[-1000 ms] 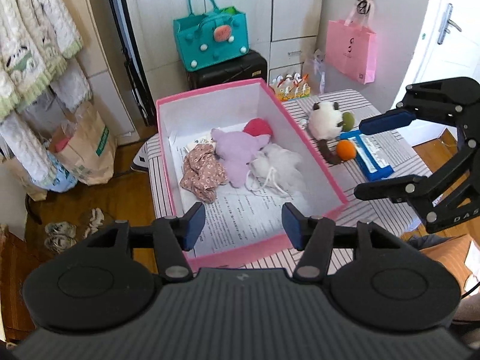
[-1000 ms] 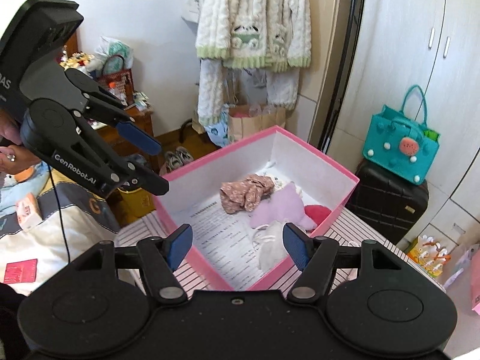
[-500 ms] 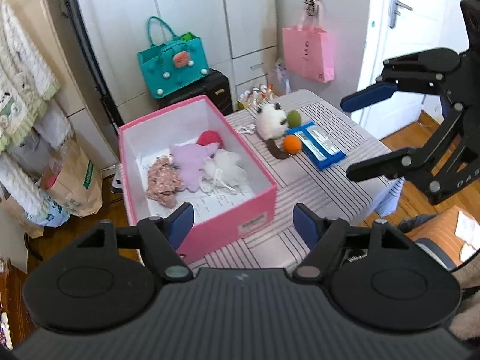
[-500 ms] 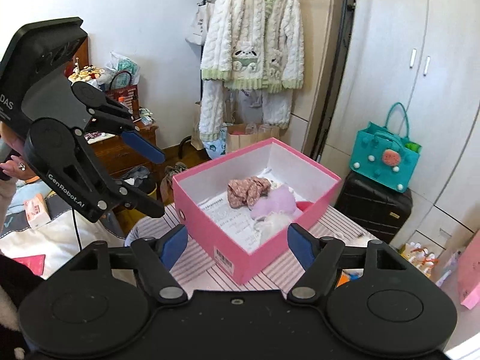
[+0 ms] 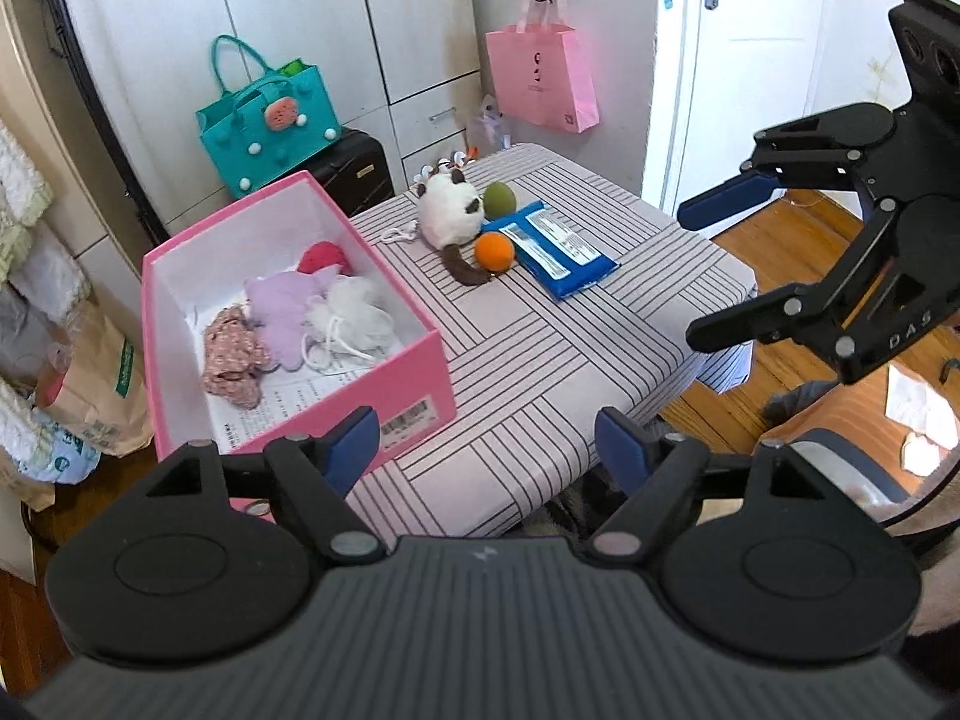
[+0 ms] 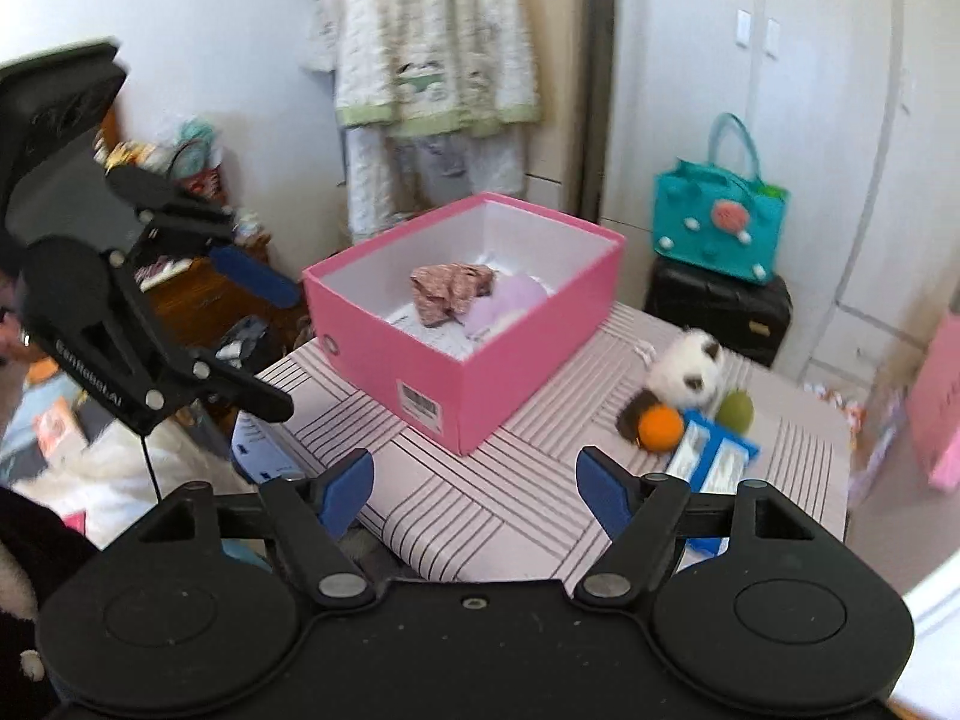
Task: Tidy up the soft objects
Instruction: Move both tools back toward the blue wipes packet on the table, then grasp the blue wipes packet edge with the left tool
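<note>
— How do the grippers stand?
— The left gripper has just spread wide, nothing between its blue pads; the right gripper gapes empty too.
— And the soft things?
— Floral cloth, lilac plush and white mesh fill the pink cardboard box at left; a fluffy plush cat lies farther right on the striped tablecloth.

Blurring across the whole right wrist view, smearing the hanging cardigan at twelve o'clock and the plush cat at three o'clock. Hiding most of the pink box contents behind its near wall there, only the floral cloth and purple plush peeking over. Cutting off the pink bag at the three o'clock edge. Losing the near counter edge behind the left gripper body at six o'clock. Rendering barcode label print too small for reading. Cropping the right gripper body at the three o'clock edge.
</note>
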A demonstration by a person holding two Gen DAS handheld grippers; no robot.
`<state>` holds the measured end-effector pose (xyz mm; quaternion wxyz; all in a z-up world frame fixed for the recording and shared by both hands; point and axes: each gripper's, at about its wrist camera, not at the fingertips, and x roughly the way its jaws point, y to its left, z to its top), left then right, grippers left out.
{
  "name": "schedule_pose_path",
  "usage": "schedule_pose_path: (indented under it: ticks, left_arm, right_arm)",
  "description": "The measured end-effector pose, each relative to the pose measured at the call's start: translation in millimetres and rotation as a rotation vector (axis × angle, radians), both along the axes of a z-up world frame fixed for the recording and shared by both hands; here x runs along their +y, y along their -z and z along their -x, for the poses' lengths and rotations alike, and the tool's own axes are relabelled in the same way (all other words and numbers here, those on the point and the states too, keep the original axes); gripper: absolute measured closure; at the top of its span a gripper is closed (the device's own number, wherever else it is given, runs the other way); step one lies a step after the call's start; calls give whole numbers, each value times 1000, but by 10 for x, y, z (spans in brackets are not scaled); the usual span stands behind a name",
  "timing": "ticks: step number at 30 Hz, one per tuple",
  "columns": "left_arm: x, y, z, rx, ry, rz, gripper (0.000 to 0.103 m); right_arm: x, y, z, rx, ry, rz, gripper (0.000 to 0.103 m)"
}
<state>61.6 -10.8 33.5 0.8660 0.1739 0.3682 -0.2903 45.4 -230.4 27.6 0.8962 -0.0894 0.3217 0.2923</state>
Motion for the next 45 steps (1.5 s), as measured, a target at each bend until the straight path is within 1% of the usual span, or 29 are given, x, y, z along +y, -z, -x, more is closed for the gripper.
schedule_pose_path:
  ticks: [4, 6, 8, 10, 14, 20, 23, 24, 27, 29, 35, 38, 41, 43, 45]
  left_arm:
    - [-62, 125, -30, -2, 8, 19, 25]
    - [-104, 185, -53, -19, 2, 27, 25]
    - [-143, 247, -88, -39, -4, 44, 25]
    - [-169, 293, -140, -41, -6, 73, 25]
    - [-244, 365, -223, -48, -8, 138, 24]
    - [-443, 444, -346, -91, -5, 171, 19]
    - [-553, 494, -442, -84, -4, 187, 19]
    - [-583, 508, -469, -80, -4, 195, 18]
    - [-676, 570, -556, -67, -6, 227, 15]
    - [-745, 620, -613, -59, -13, 249, 11]
    - [-983, 763, -758, -40, -25, 288, 7]
    - [-1120, 830, -837, -46, -33, 303, 7]
    - [-1227, 938, -948, -36, -66, 313, 7]
    - [-1288, 1036, -1057, 3, -103, 296, 7]
    - [-1305, 1112, -1127, 34, -116, 302, 7]
  right_arm:
    - [-158, 184, 85, -10, 50, -52, 24]
    - [-206, 262, 74, -13, 71, -60, 22]
    - [-244, 365, 25, -17, 96, -60, 22]
    - [-294, 477, -38, -17, 127, -55, 22]
    - [-398, 643, -122, -50, 168, -49, 21]
    - [-536, 772, -279, -46, 184, -95, 20]
    - [-564, 841, -312, -73, 188, -80, 16]
    - [-581, 872, -336, -79, 192, -78, 16]
    - [-658, 964, -418, -74, 210, -93, 15]
    - [-716, 1029, -479, -79, 229, -105, 11]
    - [-868, 1269, -673, -114, 274, -131, 9]
    - [-938, 1417, -797, -89, 278, -149, 9]
    - [-949, 1517, -881, -108, 295, -107, 9]
    - [-934, 1548, -920, -108, 317, -70, 9]
    - [-922, 1564, -937, -91, 318, -55, 9]
